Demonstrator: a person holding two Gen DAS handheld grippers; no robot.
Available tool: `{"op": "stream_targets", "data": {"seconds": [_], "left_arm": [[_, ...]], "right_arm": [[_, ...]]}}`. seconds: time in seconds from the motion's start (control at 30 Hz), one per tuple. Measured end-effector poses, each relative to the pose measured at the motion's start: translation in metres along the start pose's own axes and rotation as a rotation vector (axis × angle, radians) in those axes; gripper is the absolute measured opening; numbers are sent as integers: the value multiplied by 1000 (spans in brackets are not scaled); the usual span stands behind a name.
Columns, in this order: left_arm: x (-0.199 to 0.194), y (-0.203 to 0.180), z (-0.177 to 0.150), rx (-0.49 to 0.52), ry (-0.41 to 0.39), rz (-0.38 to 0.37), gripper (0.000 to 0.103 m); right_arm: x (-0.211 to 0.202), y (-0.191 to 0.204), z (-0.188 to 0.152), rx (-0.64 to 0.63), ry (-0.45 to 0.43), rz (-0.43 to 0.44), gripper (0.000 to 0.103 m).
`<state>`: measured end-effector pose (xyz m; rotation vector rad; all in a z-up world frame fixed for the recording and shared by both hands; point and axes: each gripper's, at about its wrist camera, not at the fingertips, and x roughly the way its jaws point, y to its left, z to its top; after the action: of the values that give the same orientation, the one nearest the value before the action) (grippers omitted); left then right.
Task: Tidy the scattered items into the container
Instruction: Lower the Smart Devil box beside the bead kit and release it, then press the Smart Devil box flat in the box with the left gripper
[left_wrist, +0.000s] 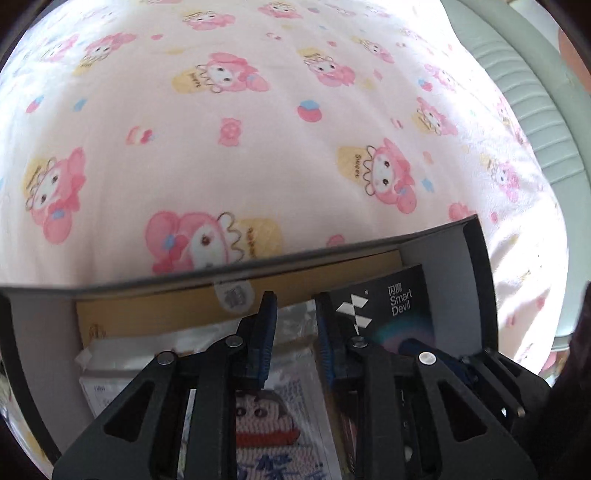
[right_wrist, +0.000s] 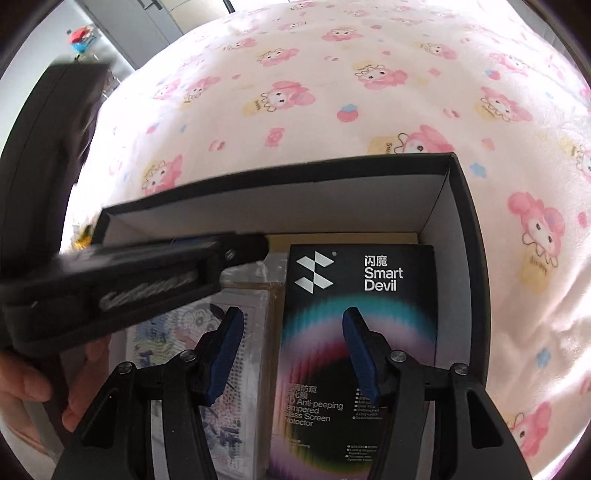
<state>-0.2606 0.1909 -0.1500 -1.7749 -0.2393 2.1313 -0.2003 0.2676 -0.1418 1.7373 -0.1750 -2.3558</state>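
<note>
A black box with a white inside (left_wrist: 476, 280) (right_wrist: 295, 206) sits on the bed. In it lie a black "Smart Devil" screen-protector pack (left_wrist: 402, 306) (right_wrist: 362, 288), a cartoon-printed packet in clear wrap (left_wrist: 266, 417) (right_wrist: 240, 354) and a tan flat pack (left_wrist: 177, 314) along the far wall. My left gripper (left_wrist: 295, 306) hangs over the packet, its jaws drawn close together with nothing between them. In the right wrist view the left gripper (right_wrist: 147, 280) crosses as a blurred black bar. My right gripper (right_wrist: 293, 314) is open above the screen-protector pack, not touching it.
A pink sheet with cartoon prints (left_wrist: 258, 147) (right_wrist: 332, 92) spreads around the box. A pale green ribbed rim (left_wrist: 517, 96) curves along the bed's right side. Grey cabinets (right_wrist: 129, 29) stand at the far left. A hand (right_wrist: 33, 384) holds the left gripper.
</note>
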Motion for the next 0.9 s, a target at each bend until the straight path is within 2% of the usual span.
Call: {"op": "stream_targets", "data": {"seconds": [0.23, 0.3, 0.4, 0.6, 0.7, 0.8, 0.9], "left_arm": [[49, -16, 30, -41, 56, -55, 21], [51, -17, 31, -30, 68, -68, 21], [51, -19, 28, -22, 102, -102, 21], [49, -33, 11, 69, 136, -96, 21], [44, -32, 8, 79, 124, -95, 21], [39, -24, 10, 32, 102, -137, 21], [28, -20, 11, 37, 37, -90, 21]], "right_arm": [[4, 2, 0, -18, -6, -7, 51], [3, -2, 1, -11, -2, 12, 50], [6, -10, 0, 29, 34, 97, 50], [2, -9, -5, 20, 40, 98, 50], [-4, -11, -8, 28, 31, 122, 50], [-5, -11, -11, 25, 28, 124, 50], [-4, -10, -13, 12, 34, 107, 50]]}}
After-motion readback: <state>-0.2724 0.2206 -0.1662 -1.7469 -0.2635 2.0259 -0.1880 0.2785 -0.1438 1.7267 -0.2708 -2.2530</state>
